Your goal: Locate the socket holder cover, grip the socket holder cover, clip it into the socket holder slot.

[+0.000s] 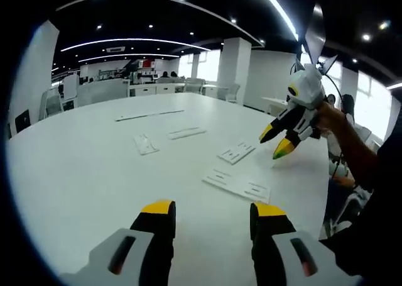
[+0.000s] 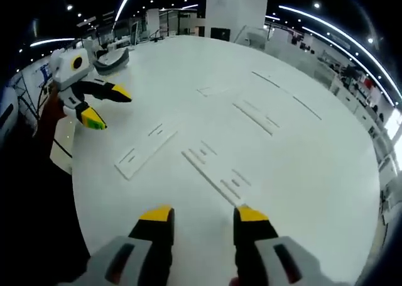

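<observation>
Several flat white plastic parts lie on the white table [image 1: 81, 173]. A long slotted plate [image 1: 237, 184] lies just beyond my left gripper [image 1: 213, 210], which is open and holds nothing. A shorter slotted piece [image 1: 237, 152] lies behind it, under my right gripper [image 1: 275, 141], which a hand holds above the table. In the right gripper view, a long slotted plate [image 2: 217, 170] runs up from my open, empty right gripper [image 2: 204, 215], and another slotted plate [image 2: 146, 149] lies to its left. My left gripper [image 2: 107, 107] hovers open at the upper left. I cannot tell which part is the cover.
More white strips lie farther out: a small piece [image 1: 145, 144], a short strip [image 1: 186, 133], a long thin strip [image 1: 149, 115]. Other strips [image 2: 257, 117] lie across the table [image 2: 326, 173]. A person's arm [image 1: 352, 148] is at the right edge. Desks and chairs stand beyond the table.
</observation>
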Demonstrator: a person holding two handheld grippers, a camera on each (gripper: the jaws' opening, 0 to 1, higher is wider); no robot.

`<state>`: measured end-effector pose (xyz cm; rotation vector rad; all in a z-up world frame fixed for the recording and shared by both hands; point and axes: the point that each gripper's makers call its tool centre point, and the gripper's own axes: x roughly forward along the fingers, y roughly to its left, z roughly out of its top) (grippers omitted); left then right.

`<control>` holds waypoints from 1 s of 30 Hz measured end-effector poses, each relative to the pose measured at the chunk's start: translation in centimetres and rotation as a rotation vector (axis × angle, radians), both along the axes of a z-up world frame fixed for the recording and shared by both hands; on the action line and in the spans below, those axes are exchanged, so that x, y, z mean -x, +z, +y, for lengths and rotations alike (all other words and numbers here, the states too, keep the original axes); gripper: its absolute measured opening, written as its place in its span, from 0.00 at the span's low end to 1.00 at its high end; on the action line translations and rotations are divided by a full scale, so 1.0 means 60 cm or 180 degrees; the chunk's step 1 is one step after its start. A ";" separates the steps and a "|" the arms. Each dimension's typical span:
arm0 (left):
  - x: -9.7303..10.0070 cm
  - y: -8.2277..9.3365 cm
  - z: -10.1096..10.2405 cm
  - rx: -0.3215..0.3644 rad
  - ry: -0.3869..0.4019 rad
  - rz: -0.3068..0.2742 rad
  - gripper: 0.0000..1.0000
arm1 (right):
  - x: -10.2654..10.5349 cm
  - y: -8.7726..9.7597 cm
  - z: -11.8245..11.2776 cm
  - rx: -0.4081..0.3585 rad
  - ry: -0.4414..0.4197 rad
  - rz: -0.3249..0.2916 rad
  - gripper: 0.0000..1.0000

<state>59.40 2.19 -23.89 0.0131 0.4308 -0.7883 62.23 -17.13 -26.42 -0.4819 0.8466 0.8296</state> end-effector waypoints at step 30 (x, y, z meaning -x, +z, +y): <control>0.004 -0.016 -0.029 -0.0242 -0.0091 0.0214 0.46 | -0.048 0.008 0.052 0.0428 0.1087 0.0209 0.34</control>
